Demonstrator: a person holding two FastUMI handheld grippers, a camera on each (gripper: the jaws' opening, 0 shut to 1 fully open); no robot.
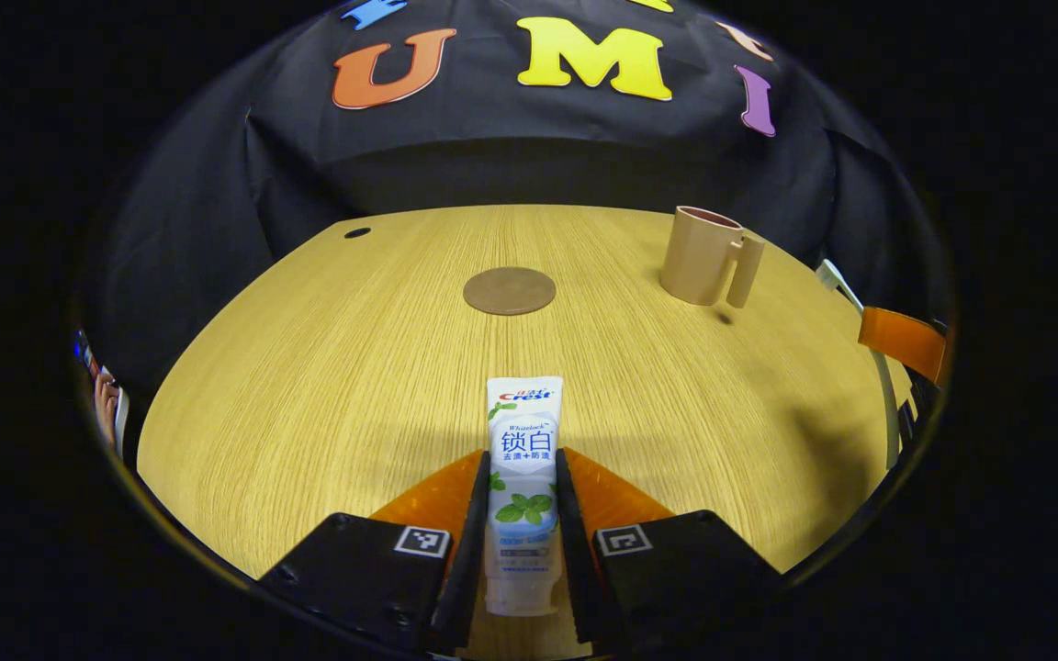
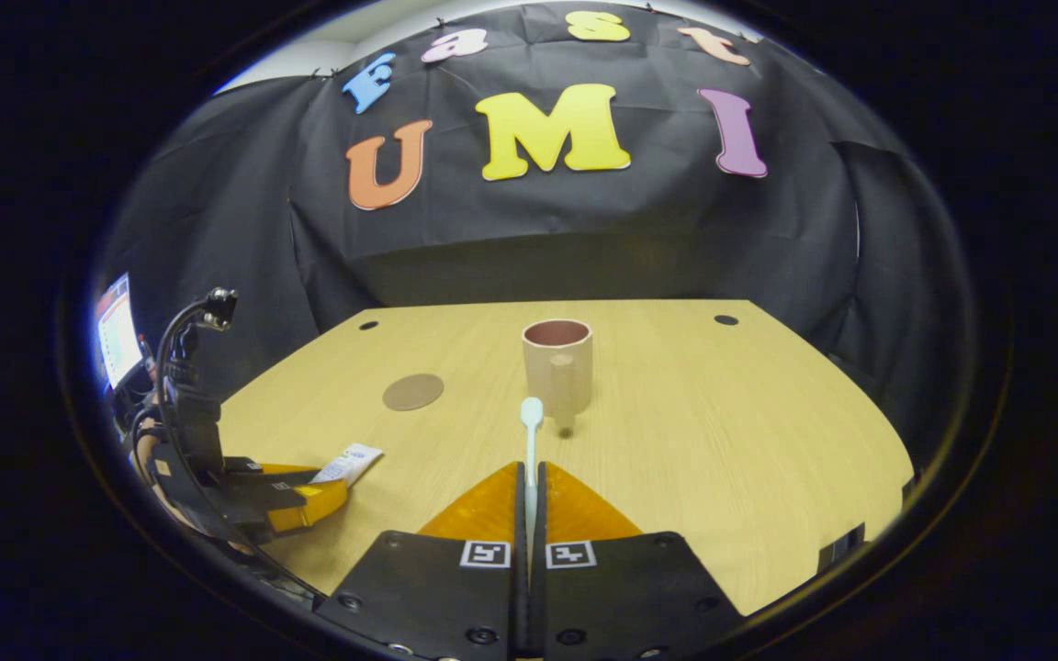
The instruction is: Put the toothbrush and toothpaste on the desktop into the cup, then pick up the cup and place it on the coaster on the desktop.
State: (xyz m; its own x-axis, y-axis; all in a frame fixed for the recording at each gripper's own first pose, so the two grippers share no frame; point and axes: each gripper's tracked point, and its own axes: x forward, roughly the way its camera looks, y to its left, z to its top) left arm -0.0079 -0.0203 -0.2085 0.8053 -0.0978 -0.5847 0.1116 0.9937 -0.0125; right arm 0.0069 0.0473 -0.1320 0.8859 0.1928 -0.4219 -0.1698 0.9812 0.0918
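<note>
A white toothpaste tube (image 1: 523, 477) lies lengthwise between the fingers of my left gripper (image 1: 522, 477), which is shut on it just above the wooden desktop (image 1: 327, 367). In the right gripper view, my right gripper (image 2: 530, 477) is shut on a white toothbrush (image 2: 530, 431) that points forward, head towards the cup. The beige cup (image 2: 557, 364) stands upright with its handle facing the right gripper; it also stands at the far right (image 1: 708, 255) in the left gripper view. A round brown coaster (image 1: 509, 290) lies flat at mid-table, left of the cup (image 2: 413, 392).
The right gripper view has the left gripper (image 2: 309, 491) with the toothpaste tube (image 2: 350, 464) at the table's left edge, beside a person's hand and a stand. Small dark holes (image 2: 725, 319) mark the desktop's far corners. The right gripper's body (image 1: 901, 341) shows at the left gripper view's right edge.
</note>
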